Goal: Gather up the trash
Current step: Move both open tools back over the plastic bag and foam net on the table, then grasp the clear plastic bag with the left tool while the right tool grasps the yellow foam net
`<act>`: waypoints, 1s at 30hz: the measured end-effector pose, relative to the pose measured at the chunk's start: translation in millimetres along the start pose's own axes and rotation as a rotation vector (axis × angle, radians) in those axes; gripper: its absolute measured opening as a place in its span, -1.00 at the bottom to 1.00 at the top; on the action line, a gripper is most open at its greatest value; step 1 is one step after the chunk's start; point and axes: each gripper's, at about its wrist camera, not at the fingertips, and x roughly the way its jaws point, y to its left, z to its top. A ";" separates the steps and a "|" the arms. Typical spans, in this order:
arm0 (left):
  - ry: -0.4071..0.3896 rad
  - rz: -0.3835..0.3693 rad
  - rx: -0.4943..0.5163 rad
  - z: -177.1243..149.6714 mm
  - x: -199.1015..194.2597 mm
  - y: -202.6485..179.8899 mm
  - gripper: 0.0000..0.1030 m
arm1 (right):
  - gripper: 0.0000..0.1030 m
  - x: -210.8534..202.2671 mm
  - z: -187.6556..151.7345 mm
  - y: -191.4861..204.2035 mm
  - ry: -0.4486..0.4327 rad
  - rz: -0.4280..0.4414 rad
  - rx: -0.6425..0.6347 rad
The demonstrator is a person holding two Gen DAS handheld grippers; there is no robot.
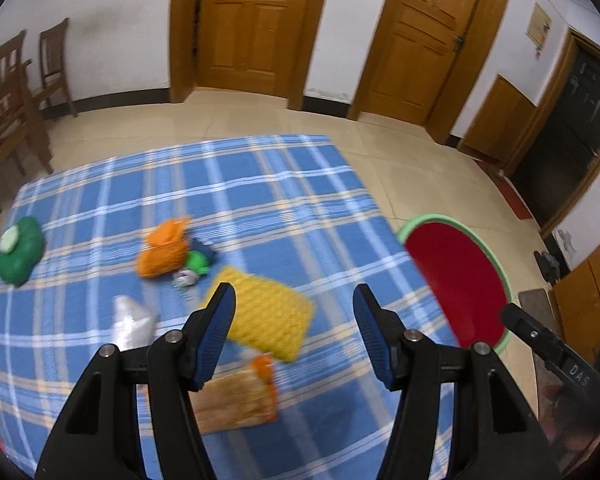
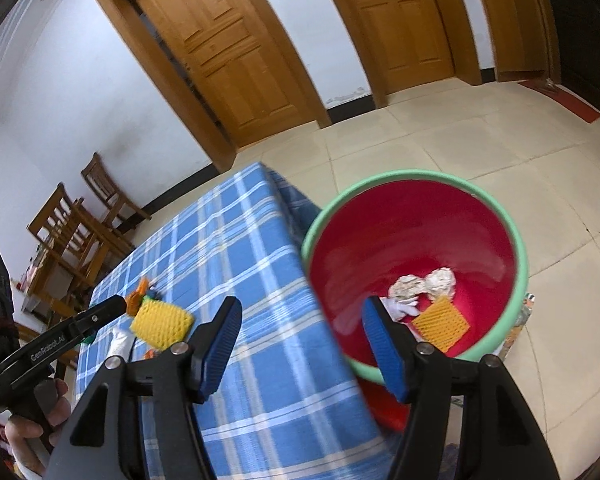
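Note:
Trash lies on the blue plaid tablecloth (image 1: 260, 184): a yellow foam net (image 1: 268, 316), an orange foam net (image 1: 164, 248), a silvery plastic wrapper (image 1: 130, 320) and an orange-brown snack packet (image 1: 236, 400). My left gripper (image 1: 294, 312) hovers open above the yellow net and the packet, holding nothing. Beside the table's right edge stands a red bucket (image 2: 404, 232) with a green rim. It holds crumpled paper balls (image 2: 424, 284), an orange net (image 2: 440, 324) and a white scrap (image 2: 400, 306). My right gripper (image 2: 302, 332) is open and empty, over the table edge and the bucket's rim.
A green lidded thing (image 1: 20, 252) sits at the table's left edge. Small green and dark bits (image 2: 152, 294) lie by the orange net. Wooden chairs (image 1: 8, 112) stand at far left, and two wooden doors (image 1: 252, 24) are set in the far wall. Tiled floor (image 2: 480, 148) surrounds the bucket.

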 end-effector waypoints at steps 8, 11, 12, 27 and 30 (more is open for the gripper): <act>0.003 0.072 -0.079 -10.2 -7.2 51.2 0.19 | 0.28 13.8 -5.9 40.1 0.037 0.028 -0.087; 0.006 0.102 -0.107 -14.7 -6.1 70.7 0.19 | 0.28 20.5 -8.6 53.4 0.051 0.041 -0.117; 0.008 0.110 -0.112 -15.8 -5.1 74.5 0.18 | 0.28 23.9 -9.2 58.4 0.056 0.045 -0.127; 0.062 0.171 -0.177 -38.0 21.6 124.0 0.19 | 0.28 89.6 -17.1 115.6 0.168 0.118 -0.229; 0.064 0.182 -0.178 -40.8 25.3 124.9 0.19 | 0.27 100.9 -18.3 121.0 0.179 0.122 -0.241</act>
